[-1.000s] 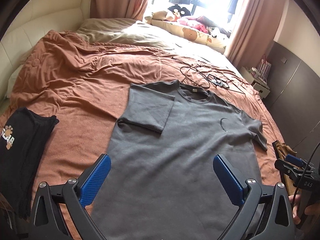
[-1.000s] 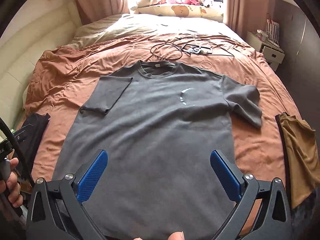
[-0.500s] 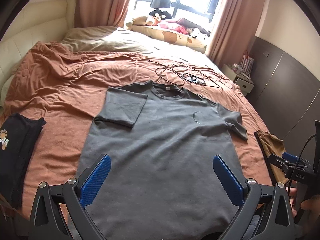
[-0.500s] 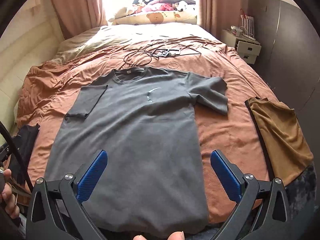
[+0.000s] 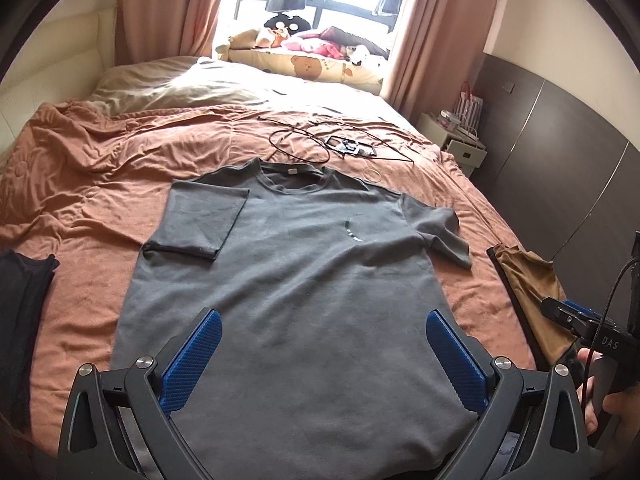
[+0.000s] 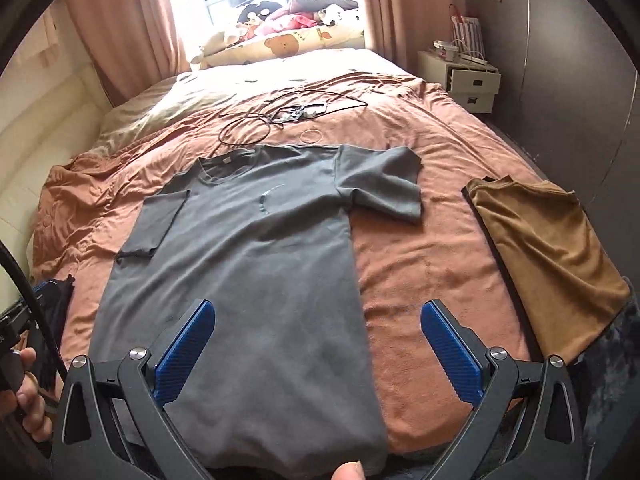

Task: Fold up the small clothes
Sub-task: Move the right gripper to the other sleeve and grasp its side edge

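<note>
Both my grippers [image 5: 320, 354] [image 6: 316, 346] hang spread, empty; I should pinch the dark grey cotton T-shirt [image 5: 288, 280] at its unfolded sleeve [image 6: 384, 188] and fold inward flat.

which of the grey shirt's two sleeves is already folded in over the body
The left sleeve, on the black garment's side: it lies flat on the grey shirt's chest. The right sleeve, towards the brown garment, sticks out over the bedspread.
</note>
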A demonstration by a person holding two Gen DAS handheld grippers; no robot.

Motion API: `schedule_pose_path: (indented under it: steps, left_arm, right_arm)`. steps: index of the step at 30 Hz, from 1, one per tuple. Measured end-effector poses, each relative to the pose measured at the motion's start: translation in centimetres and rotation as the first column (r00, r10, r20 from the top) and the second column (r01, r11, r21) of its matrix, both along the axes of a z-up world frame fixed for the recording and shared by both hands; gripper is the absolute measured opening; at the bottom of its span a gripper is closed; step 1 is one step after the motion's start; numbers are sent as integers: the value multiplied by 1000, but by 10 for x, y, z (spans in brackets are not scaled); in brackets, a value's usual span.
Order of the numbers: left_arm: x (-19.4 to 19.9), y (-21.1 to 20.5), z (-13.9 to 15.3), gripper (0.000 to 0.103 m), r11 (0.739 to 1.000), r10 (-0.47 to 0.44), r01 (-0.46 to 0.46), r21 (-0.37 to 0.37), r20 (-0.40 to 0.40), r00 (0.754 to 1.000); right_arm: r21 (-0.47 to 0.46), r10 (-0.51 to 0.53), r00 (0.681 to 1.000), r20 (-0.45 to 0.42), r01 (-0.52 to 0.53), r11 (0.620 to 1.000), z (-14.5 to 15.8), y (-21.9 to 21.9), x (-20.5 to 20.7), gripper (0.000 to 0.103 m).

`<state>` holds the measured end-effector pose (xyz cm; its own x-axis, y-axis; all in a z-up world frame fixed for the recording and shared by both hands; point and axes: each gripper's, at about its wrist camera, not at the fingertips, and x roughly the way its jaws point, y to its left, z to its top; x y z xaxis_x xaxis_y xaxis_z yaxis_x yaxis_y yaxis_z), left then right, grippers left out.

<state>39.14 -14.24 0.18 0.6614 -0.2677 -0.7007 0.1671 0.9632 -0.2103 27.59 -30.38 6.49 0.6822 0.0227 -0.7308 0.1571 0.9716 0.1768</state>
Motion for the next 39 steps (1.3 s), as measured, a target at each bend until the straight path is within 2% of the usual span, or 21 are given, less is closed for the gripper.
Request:
schedule_pose_path:
  steps: [9,19,24,26,29,32,37,39]
  left_arm:
    - [41,-49,-23,103,996,-89,89,21,-24,996]
    - [97,-97,-54,103,985,-165,168,42,-68,984]
    - [124,-118,-71,103,981,-183,188,53,-94,979]
    - [135,-126,-78,103,979,-190,197,55,-109,976]
    - [149,-138,-88,103,974,-208,217,63,-125,970]
    - [162,-150,-96,103,967,-231,242,76,-135,964]
    - [181,-173,-110,102,948,-273,293,127,-153,950]
    - [189,-179,-115,99,944,-285,305,124,-156,946]
  right_arm:
    - [9,-55,993,105,54,998,-22,-25,17,103]
    - [53,-123,990,64,119,991,-73,-55,65,103]
    - [-27,-172,985,14,172,985,-86,-66,95,103]
    - [18,-174,985,10,174,985,-92,-73,105,103]
    - [12,-196,980,16,196,981,-99,-77,118,103]
    - [68,-203,979,22,201,977,-110,-86,132,103]
    - [122,-214,977,16,211,970,-137,-104,149,103]
    - [162,-226,974,19,220,962,-149,-113,155,103]
